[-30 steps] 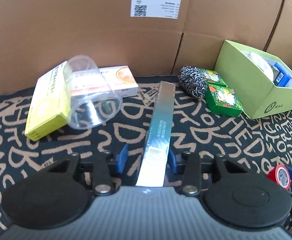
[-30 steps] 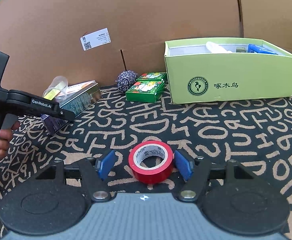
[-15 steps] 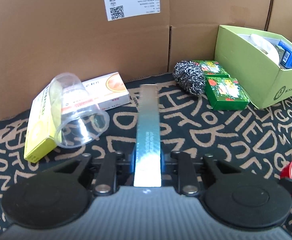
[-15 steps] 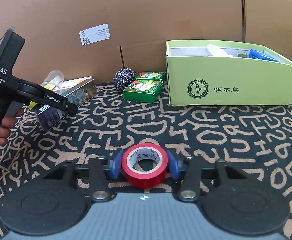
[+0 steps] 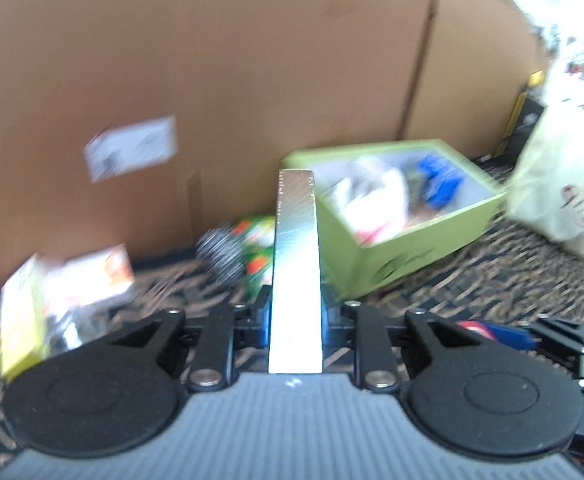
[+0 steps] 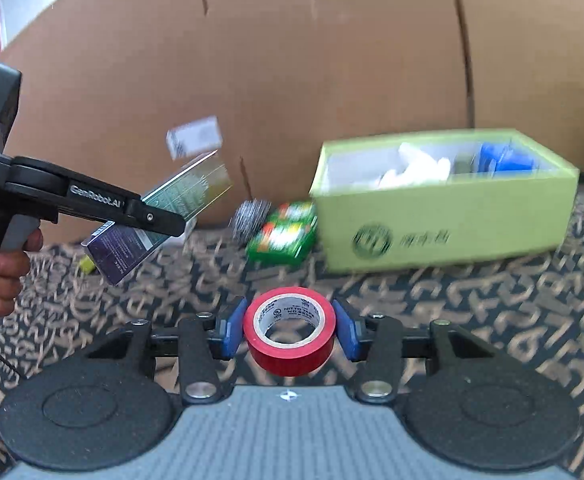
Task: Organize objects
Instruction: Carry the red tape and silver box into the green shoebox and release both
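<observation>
My left gripper (image 5: 295,312) is shut on a long silvery box (image 5: 295,264) and holds it in the air, pointing toward the green open box (image 5: 407,252). The right wrist view shows that gripper (image 6: 154,216) with the silvery box (image 6: 164,216) raised at the left. My right gripper (image 6: 290,330) is shut on a red tape roll (image 6: 290,332), lifted off the patterned cloth. The green box (image 6: 443,216) lies ahead to the right with white and blue items inside.
A steel scourer (image 6: 250,218) and two small green boxes (image 6: 286,236) lie left of the green box. A yellow box (image 5: 20,316), a clear cup and a white-orange box (image 5: 100,276) sit at the left. Cardboard walls (image 6: 292,80) stand behind. A white bag (image 5: 559,184) is at the right.
Both grippers have risen off the cloth with their loads. The left gripper has swung the silvery box right, toward the green box. The right gripper has lifted the red tape.
</observation>
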{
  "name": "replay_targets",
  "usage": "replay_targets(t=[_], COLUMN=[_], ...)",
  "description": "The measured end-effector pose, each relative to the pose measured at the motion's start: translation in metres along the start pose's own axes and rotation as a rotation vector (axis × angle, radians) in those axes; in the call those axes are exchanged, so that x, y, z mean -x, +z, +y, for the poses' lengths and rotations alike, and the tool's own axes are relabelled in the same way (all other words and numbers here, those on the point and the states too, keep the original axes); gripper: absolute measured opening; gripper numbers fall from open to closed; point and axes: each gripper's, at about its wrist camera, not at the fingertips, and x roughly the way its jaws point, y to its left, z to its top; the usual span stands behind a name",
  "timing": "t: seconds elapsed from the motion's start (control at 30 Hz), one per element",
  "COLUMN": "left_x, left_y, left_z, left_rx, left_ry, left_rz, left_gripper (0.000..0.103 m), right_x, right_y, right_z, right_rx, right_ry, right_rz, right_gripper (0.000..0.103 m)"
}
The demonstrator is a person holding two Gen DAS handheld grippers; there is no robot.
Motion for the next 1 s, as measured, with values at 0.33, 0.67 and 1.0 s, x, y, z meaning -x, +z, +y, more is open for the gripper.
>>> replay_targets(t=[0.33,0.67,1.0], left_x=[-0.063,-0.15,-0.191], left_y=[0.073,0.094,0.092], left_z=[-0.08,-0.101,-0.099], left_rx=[-0.144,-0.301,-0.356], left_ry=[-0.01,-0.016,0.04], left_rz=[-0.029,0.017,0.024], left_gripper=[0.022,0.022,0.068], right_x=[0.005,-0.037,-0.089], right_y=[0.062,0.1,0.101], right_z=[-0.051,-0.103,-0.126], right_rx=[0.032,0.044,0.054], right_ry=[-0.137,-0.268,-0.276], right_rz=[-0.118,-0.139,-0.093], right_gripper=[0.051,0.051,0.054])
